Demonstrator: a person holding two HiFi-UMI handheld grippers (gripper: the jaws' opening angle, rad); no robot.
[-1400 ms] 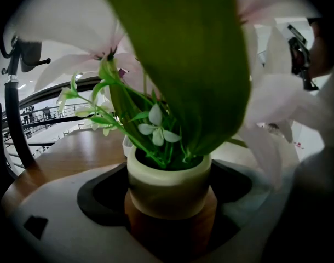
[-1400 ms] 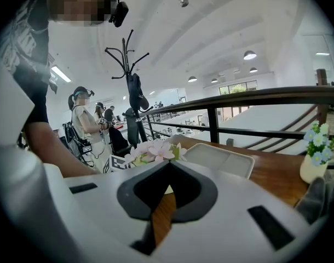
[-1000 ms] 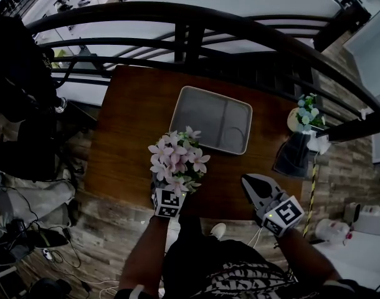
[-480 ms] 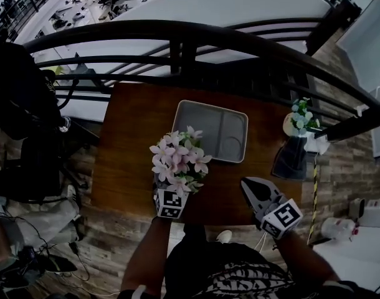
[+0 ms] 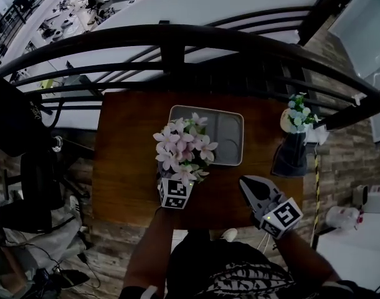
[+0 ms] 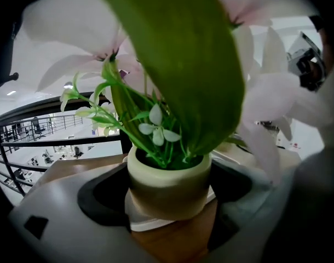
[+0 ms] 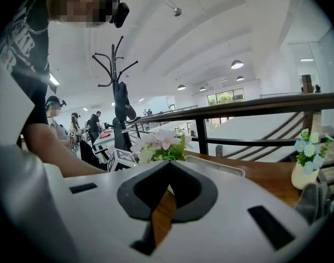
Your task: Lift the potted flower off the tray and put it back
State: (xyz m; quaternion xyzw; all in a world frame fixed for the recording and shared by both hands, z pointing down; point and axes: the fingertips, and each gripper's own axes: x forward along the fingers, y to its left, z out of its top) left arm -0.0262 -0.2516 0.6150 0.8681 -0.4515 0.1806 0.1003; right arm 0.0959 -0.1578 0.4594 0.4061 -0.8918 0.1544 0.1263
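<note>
In my head view, the blossoms hide the pot, the jaws of my left gripper and the near-left corner of the tray.

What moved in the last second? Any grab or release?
The left tool, shut on the potted flower, carried it forward from the table's near edge; its blossoms now overlap the tray's left part. No grab, no release. The right tool stayed shut and empty; the tray and the blue-flower vase kept their places.
</note>
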